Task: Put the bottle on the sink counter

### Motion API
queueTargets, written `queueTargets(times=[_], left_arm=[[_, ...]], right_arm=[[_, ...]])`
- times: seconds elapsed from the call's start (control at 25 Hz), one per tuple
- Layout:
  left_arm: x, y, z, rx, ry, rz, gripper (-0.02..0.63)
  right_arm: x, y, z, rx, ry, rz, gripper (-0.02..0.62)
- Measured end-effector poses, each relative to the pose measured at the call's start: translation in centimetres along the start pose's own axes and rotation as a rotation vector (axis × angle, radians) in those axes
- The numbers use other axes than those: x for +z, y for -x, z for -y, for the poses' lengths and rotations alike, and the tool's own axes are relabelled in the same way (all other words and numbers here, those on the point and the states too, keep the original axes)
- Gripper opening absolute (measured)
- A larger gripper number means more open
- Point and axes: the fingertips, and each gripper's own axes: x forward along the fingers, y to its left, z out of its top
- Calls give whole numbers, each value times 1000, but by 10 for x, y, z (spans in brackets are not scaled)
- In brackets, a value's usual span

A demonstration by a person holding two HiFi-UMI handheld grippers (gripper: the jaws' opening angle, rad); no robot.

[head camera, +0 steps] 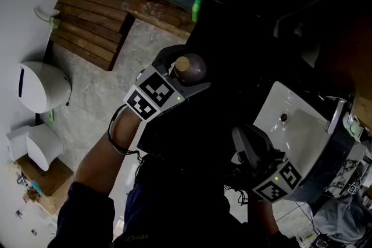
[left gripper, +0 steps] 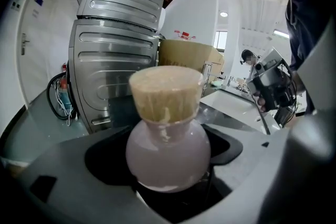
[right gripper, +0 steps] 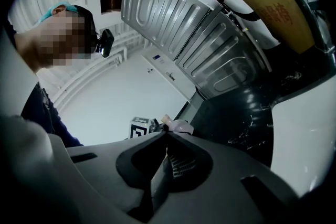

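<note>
**Condition at this moment.** You held the bottle in the left gripper, its jaws closed on the round body below the neck. The bottle hung in the air above the floor, left of the sink and well apart from it, not yet over the table. The right gripper had its jaws pressed together with nothing between them and sat near the basin's near-left corner.

**Hazards.**
- Slip: the jaws gripped a curved, smooth surface. A sudden swing or a loosened squeeze could have let the body turn or drop out, and the floor below looked hard.
- Stopper: the cork stood above the jaws. Knocking it on the tap or on the right gripper could have loosened it.
- Placement: a rounded bottle set too close to the basin rim, or released while tilted, could have tipped or rolled into the bowl.
- Collision: the idle right gripper lay close to the likely path to the sink.

**Materials and shapes.**
- Bottle: bulbous, frosted pale pink body, short neck, probably glass.
- Cork: wide, tan, grainy and rough.
- Sink: white, glossy, rectangular, with a dark drain.
- Table: dark stone with pale veins.
- Jaws: matte grey plastic.
</note>
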Motion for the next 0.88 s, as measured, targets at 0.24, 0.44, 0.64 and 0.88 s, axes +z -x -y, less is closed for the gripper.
queueTargets(times=[0.24, 0.44, 0.64, 0.88], left_arm=[[-5, -3, -4, 17, -9, -23, 401], [-6, -5, -8, 38, -20, -40, 402], [-6, -8, -8, 45, -34, -51, 401], [-5, -10, -5, 57, -54, -61, 401]], right_arm=[[-2, -2, 3, 2, -15, -6, 26], [-3, -4, 3, 8, -22, -10, 26], [-2, -6, 4, 12, -29, -10, 26], [-1, -4, 7, 9, -25, -5, 26]])
